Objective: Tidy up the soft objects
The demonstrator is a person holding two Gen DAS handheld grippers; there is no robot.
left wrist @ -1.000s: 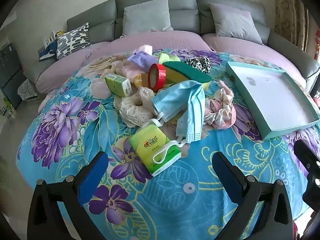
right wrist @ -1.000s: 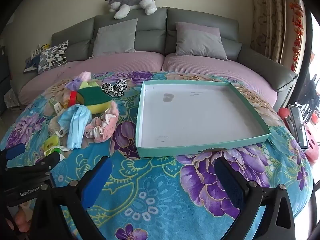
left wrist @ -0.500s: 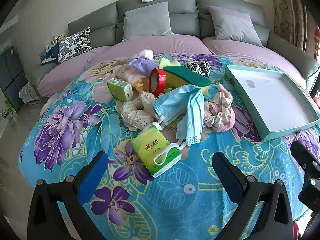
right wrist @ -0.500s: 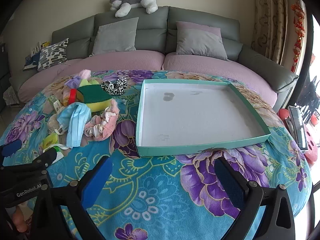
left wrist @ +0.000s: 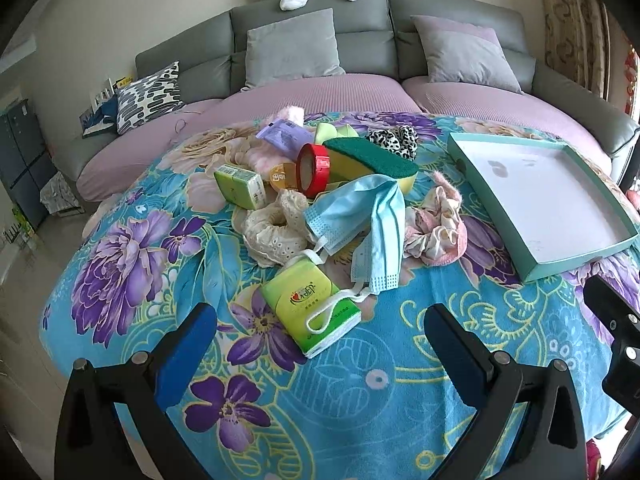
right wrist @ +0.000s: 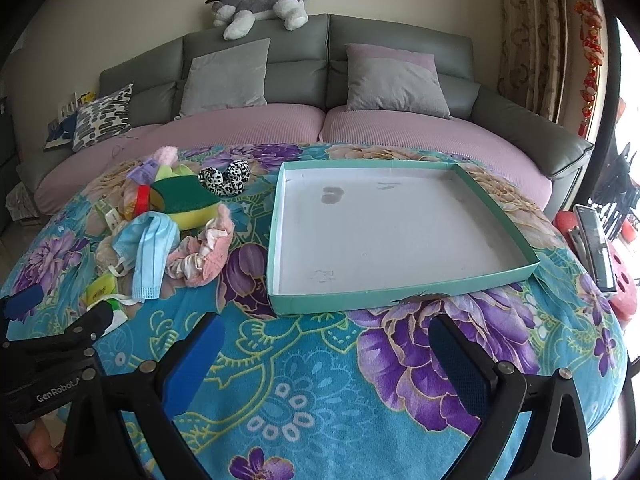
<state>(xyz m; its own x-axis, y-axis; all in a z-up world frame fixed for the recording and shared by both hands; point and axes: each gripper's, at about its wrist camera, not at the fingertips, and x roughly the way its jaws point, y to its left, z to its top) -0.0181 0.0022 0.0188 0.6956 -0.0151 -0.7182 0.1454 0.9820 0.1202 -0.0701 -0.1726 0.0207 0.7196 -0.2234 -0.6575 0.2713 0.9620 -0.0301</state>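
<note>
A pile of small things lies on the flowered blanket: a blue face mask [left wrist: 360, 216], a pink scrunchie [left wrist: 436, 228], a cream lace scrunchie [left wrist: 272, 228], a green-topped yellow sponge [left wrist: 368, 160], a leopard scrunchie [left wrist: 394, 138], a green tissue pack [left wrist: 310, 312] and a red tape roll [left wrist: 314, 168]. An empty teal tray [right wrist: 394, 224] sits to the right. My left gripper [left wrist: 320, 328] is open, just short of the tissue pack. My right gripper [right wrist: 326, 348] is open, before the tray's near wall.
A grey sofa with purple seat covers and cushions [right wrist: 392, 80] stands behind the table. A plush husky [right wrist: 260, 4] lies on its back. A second tissue pack [left wrist: 240, 186] and a purple packet [left wrist: 284, 138] lie in the pile. A pink object [right wrist: 616, 276] sits off the right edge.
Both grippers have drawn back and tilted up slightly, so the pile and tray sit lower in view. Nothing on the table has moved.
</note>
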